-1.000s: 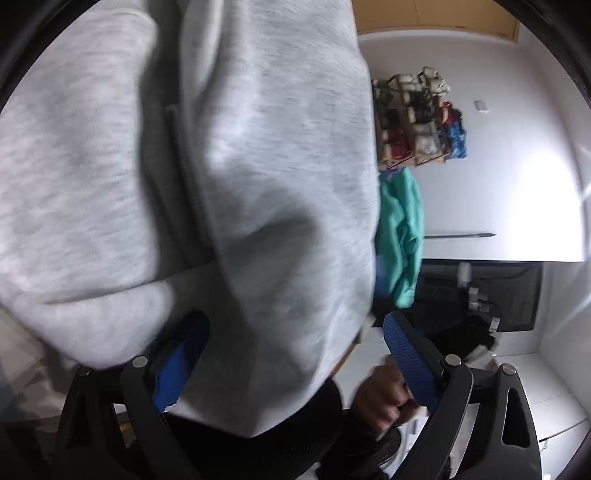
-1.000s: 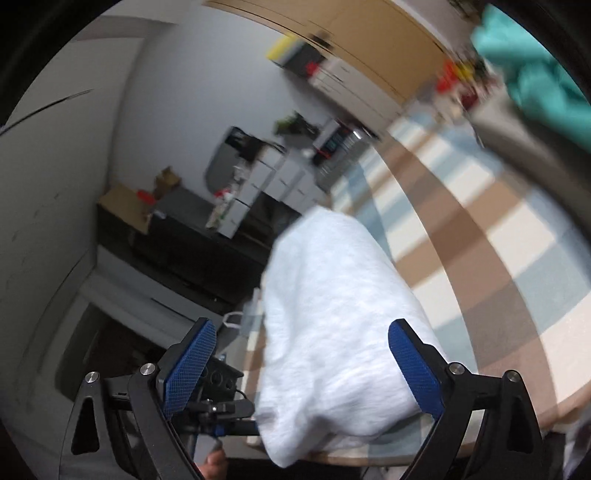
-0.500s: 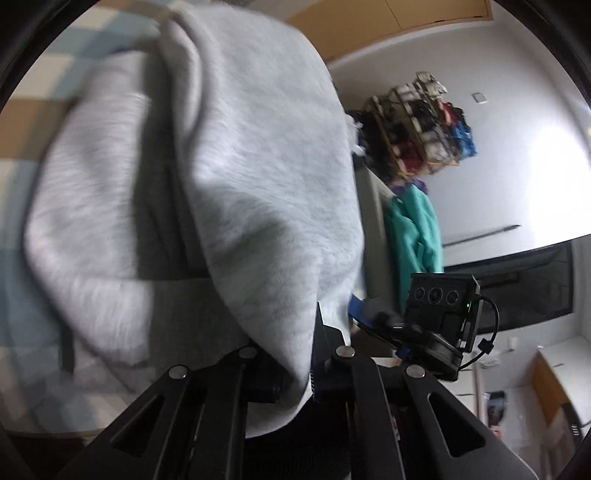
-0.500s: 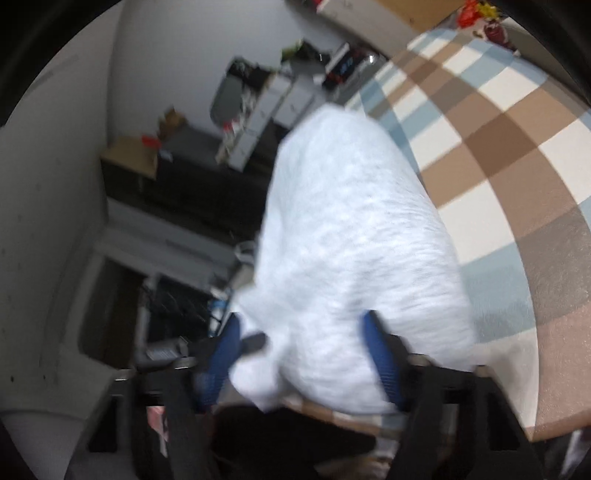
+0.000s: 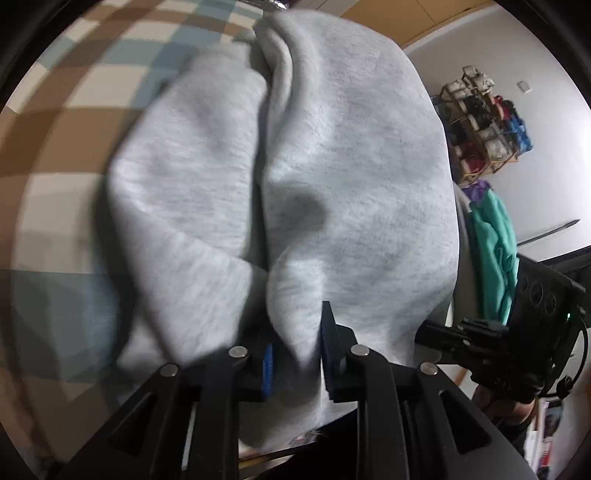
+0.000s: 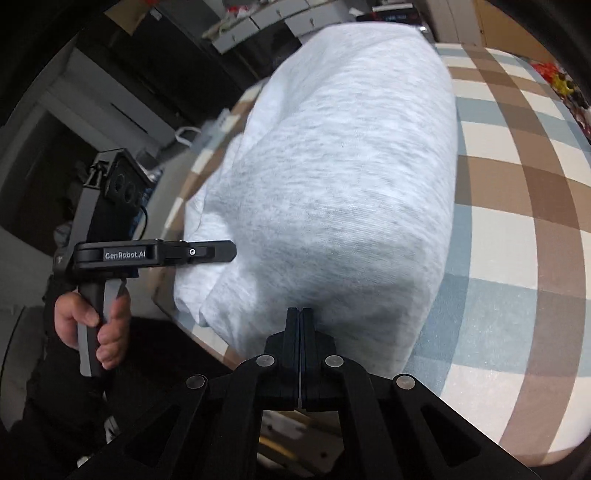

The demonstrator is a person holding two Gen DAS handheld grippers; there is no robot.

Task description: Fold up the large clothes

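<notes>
A light grey sweatshirt point(image 5: 332, 177) lies bunched on the checked tablecloth point(image 5: 74, 110); in the right wrist view the sweatshirt point(image 6: 332, 177) is a thick folded bundle. My left gripper point(image 5: 295, 332) is at the near edge with a fold of grey cloth pinched between its pads, and its jaws are opening slightly. My right gripper point(image 6: 300, 314) is shut, its tips touching the bundle's near edge; no cloth shows between the jaws. In the right wrist view the left gripper point(image 6: 221, 253), held by a hand point(image 6: 92, 325), reaches the bundle's left side.
The checked tablecloth point(image 6: 517, 184) stretches right of the bundle, and the table edge point(image 6: 177, 321) runs just under its near side. A teal garment point(image 5: 495, 251) hangs beyond the table. A shelf rack point(image 5: 484, 136) and drawer units point(image 6: 258, 22) stand against the walls.
Both grippers went from wide open to closed at the sweatshirt's near edge. Both tipped down toward the table, and the right one swung in closer to the bundle.
</notes>
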